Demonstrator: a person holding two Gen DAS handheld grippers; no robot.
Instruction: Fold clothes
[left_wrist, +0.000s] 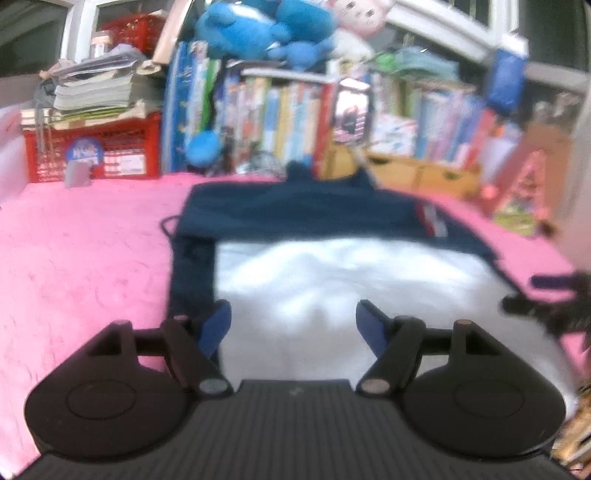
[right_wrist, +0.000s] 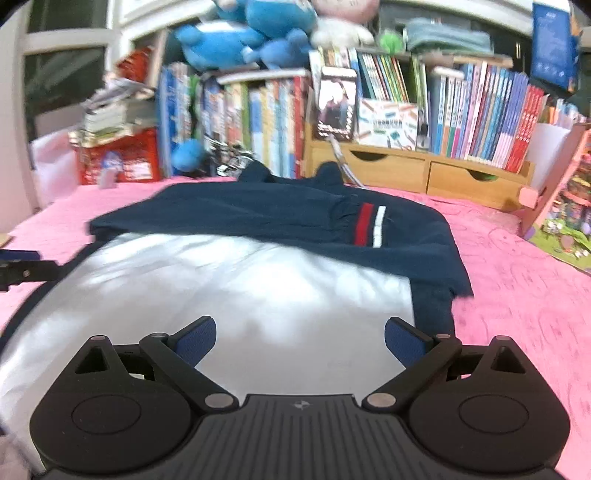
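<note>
A navy and white garment (left_wrist: 332, 273) (right_wrist: 236, 280) lies flat on the pink bed cover (left_wrist: 81, 258) (right_wrist: 524, 280). Its navy upper part is folded across the white body, and a sleeve cuff with red and white stripes (right_wrist: 369, 225) lies on top. My left gripper (left_wrist: 293, 325) hovers open over the white part near its left navy edge, nothing between its blue pads. My right gripper (right_wrist: 300, 341) is open too, above the white part near the right navy edge. Each gripper shows at the edge of the other's view, the right one (left_wrist: 546, 295) and the left one (right_wrist: 22, 266).
Behind the bed stand rows of books (right_wrist: 480, 110), a wooden drawer unit (right_wrist: 424, 173), a red crate (left_wrist: 92, 151) with stacked papers, and blue plush toys (left_wrist: 258, 29). A colourful box (right_wrist: 565, 218) sits at the right. Pink cover stretches on both sides of the garment.
</note>
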